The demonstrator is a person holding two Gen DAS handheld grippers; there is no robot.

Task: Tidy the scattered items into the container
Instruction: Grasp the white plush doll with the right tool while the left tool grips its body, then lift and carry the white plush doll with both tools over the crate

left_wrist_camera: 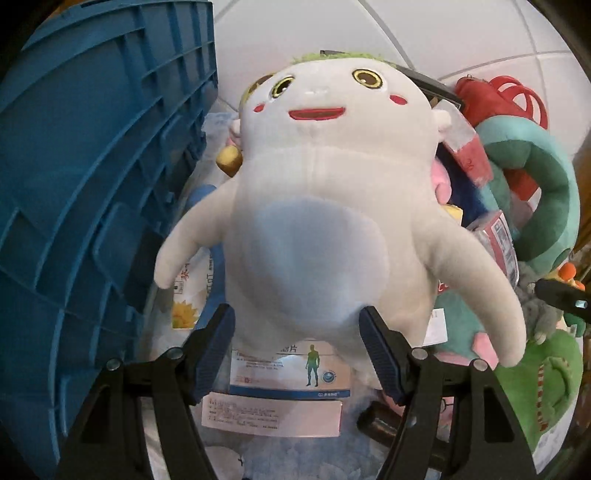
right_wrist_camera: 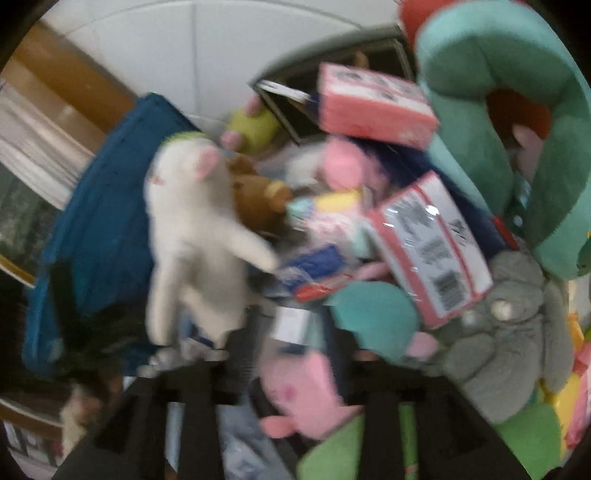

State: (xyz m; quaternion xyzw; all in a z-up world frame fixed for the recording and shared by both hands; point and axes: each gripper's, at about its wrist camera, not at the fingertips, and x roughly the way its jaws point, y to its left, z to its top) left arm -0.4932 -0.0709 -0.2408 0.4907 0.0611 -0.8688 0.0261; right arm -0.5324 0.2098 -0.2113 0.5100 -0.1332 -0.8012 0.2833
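Left gripper (left_wrist_camera: 297,345) jaws clamped, right gripper (right_wrist_camera: 295,354) jaws apart

A white tiled floor (left_wrist_camera: 461,33) with thin grey joints carries everything. A blue ribbed plastic crate (left_wrist_camera: 92,184) stands on it at the left, and beside the crate the tiles disappear under a heap of soft toys, boxes and packets, among them a teal neck pillow (left_wrist_camera: 546,184) and a white medicine box (left_wrist_camera: 288,373). Which of these touch the floor itself cannot be told.

My right-wrist picture is blurred. I see a white plush toy (right_wrist_camera: 192,236) raised beside the blue crate (right_wrist_camera: 99,221), with a grey stuffed elephant (right_wrist_camera: 506,332) and pink boxes (right_wrist_camera: 428,247) heaped at right.
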